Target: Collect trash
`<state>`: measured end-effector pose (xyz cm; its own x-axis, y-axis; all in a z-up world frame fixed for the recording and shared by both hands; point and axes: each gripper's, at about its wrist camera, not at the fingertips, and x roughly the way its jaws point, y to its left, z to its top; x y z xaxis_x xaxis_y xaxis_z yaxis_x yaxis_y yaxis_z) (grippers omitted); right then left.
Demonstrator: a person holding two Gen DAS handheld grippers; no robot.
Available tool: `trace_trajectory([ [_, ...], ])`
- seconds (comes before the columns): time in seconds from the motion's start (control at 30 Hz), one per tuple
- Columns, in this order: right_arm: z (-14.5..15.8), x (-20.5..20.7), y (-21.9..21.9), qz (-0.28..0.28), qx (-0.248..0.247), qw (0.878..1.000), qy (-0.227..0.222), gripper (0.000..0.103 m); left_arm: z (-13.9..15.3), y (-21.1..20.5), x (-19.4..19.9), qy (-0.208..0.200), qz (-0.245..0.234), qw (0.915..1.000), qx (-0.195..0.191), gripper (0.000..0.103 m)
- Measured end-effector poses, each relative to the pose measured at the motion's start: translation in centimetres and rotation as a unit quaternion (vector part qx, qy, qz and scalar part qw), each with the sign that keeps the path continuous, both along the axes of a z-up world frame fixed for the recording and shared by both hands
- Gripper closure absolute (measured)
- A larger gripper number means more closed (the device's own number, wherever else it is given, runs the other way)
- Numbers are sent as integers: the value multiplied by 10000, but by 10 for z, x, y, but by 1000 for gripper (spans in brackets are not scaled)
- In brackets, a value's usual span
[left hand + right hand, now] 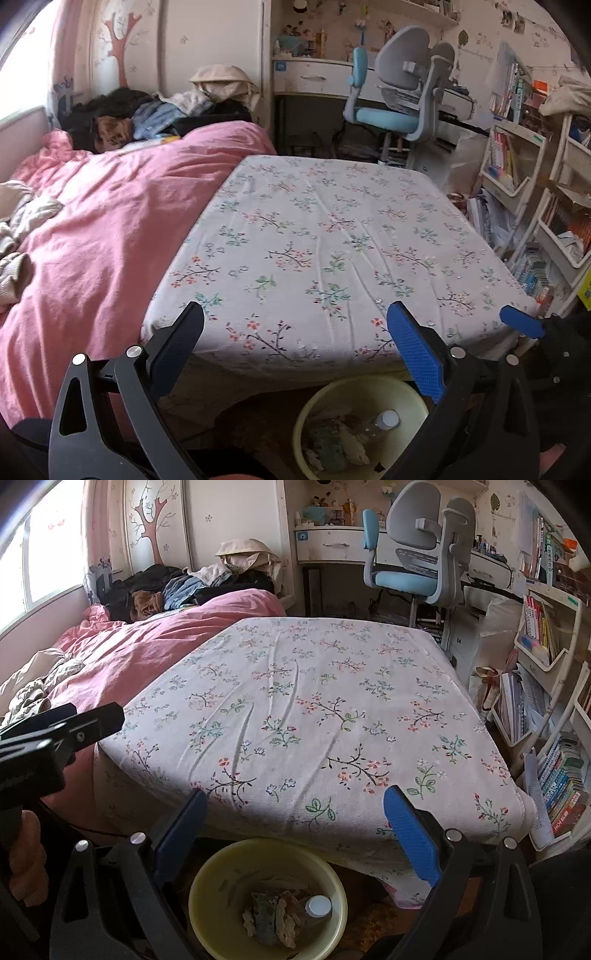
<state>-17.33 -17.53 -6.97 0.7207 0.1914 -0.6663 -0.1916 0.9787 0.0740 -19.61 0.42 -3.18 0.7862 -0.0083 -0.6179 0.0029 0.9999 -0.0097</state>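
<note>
Two black clamp-style grippers with blue-padded fingers hang at the foot of a bed, each spread wide with nothing between its pads. Seen from the left wrist, the left gripper (295,321) frames the near edge of a white bedsheet printed with small floral sprigs (332,240); the right gripper (295,805) does the same in its own view, a little farther along the mattress.

Directly below both tools, on the floor against the bed's end, sits a round pale-yellow plastic bin (221,871) — the collection point. Inside it lie crumpled scraps of paper and wrappers (273,919) and a clear bottle with a white cap (319,905), the bottle resting toward the bin's right side. The same bin (317,406) appears low in the left wrist view, partly hidden by the right-hand finger.

The sheet's visible surface is bare apart from creases. A rumpled pink duvet (92,229) covers the bed's left half, with a heap of dark and light clothes (159,110) piled at its far end near the wall.

Beyond the bed stands a grey-and-blue desk chair (417,554) before a white desk (332,546). White shelving crammed with books (546,635) lines the right side. The left gripper's black body (55,734) intrudes at the left edge of the right wrist view, a hand (26,853) beneath it.
</note>
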Motion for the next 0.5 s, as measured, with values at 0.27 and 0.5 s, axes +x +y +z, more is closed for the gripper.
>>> trace_trajectory([
  [0.27, 1, -1, -5, -53, 64, 10000, -37, 11, 6, -1, 1, -98, -14, 9999, 128, 7],
  [0.5, 2, 0, -7, -68, 88, 9999, -36, 11, -3, 4, 15, 485, 119, 9982, 335, 7],
])
